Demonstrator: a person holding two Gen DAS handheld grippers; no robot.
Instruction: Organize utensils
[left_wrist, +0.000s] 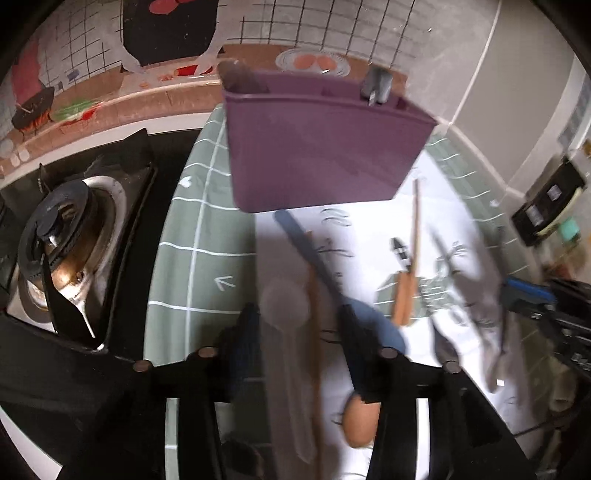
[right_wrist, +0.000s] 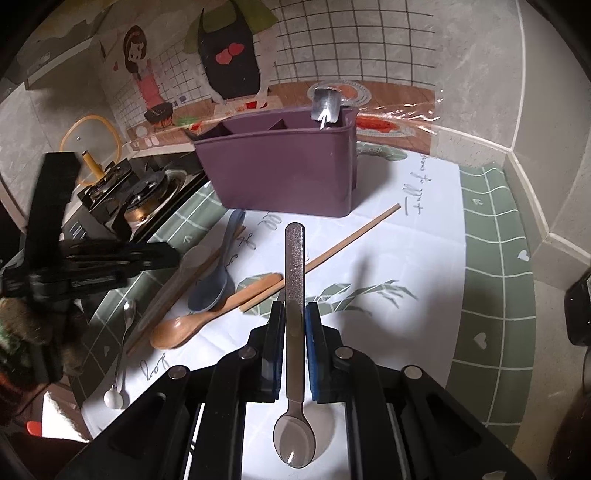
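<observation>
right gripper (right_wrist: 294, 332): pinching a clear-bowled spoon (right_wrist: 294, 406) by the handle
left gripper (left_wrist: 295, 354): spread wide, nothing between the fingers
caddy (right_wrist: 280, 173): purple, upright

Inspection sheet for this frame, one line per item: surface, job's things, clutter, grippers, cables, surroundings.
Surface: green-and-white printed cloth.
Job's things: purple caddy upright with a metal utensil in its end slot; blue spoon, wooden spoon, chopstick loose on the cloth.
Clutter: thin metal spoon at the cloth's edge.
Grippers: right gripper shut on a steel spoon; left gripper open, holding nothing.
Cables: nothing seen.
Surroundings: gas stove, tiled wall.
</observation>
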